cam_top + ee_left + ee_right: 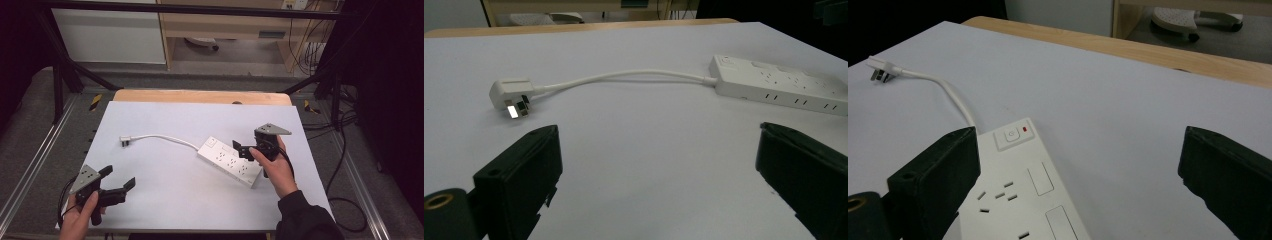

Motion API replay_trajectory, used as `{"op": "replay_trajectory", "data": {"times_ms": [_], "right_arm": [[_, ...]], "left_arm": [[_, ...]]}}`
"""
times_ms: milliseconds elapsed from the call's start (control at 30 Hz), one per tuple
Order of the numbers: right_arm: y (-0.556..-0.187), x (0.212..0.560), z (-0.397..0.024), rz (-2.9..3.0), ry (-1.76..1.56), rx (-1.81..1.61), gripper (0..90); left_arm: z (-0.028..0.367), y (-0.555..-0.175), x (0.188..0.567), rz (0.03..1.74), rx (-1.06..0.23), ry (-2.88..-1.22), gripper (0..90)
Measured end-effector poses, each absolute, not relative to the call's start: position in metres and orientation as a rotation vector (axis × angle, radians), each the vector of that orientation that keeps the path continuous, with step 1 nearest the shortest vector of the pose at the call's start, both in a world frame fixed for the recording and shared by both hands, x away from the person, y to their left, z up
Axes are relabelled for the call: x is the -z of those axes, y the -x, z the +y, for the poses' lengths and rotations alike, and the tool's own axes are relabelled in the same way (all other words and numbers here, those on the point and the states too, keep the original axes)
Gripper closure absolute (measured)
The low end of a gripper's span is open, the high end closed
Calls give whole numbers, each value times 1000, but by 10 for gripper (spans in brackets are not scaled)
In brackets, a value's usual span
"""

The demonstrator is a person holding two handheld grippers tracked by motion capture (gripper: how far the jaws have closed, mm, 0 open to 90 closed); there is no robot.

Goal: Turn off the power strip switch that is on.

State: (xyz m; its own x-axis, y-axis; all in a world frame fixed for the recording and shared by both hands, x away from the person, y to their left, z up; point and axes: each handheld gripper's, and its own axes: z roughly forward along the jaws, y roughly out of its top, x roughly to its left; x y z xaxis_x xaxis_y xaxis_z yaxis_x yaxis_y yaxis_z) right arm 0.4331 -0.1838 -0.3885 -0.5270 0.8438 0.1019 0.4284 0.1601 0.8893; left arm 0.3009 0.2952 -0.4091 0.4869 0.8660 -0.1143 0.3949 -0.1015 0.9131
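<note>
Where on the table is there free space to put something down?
Free: the far strip between the power strip and the wooden edge, and the near middle between the left gripper and the right hand. Crowded: the cord and plug.

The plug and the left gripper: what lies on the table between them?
Nothing. In the left gripper view the stretch of white table from the open left gripper to the plug is bare. The high view shows the same.

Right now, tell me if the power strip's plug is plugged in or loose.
Loose: the plug lies on the white table, prongs bare.
</note>
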Motion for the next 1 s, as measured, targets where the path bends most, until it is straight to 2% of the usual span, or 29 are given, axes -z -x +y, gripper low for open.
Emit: {"op": "replay_trajectory", "data": {"times_ms": [1000], "right_arm": [[-422, 357, -213, 1962, -1144, -1369, 67]], "left_arm": [[295, -301, 409, 1086, -573, -1702, 46]]}}
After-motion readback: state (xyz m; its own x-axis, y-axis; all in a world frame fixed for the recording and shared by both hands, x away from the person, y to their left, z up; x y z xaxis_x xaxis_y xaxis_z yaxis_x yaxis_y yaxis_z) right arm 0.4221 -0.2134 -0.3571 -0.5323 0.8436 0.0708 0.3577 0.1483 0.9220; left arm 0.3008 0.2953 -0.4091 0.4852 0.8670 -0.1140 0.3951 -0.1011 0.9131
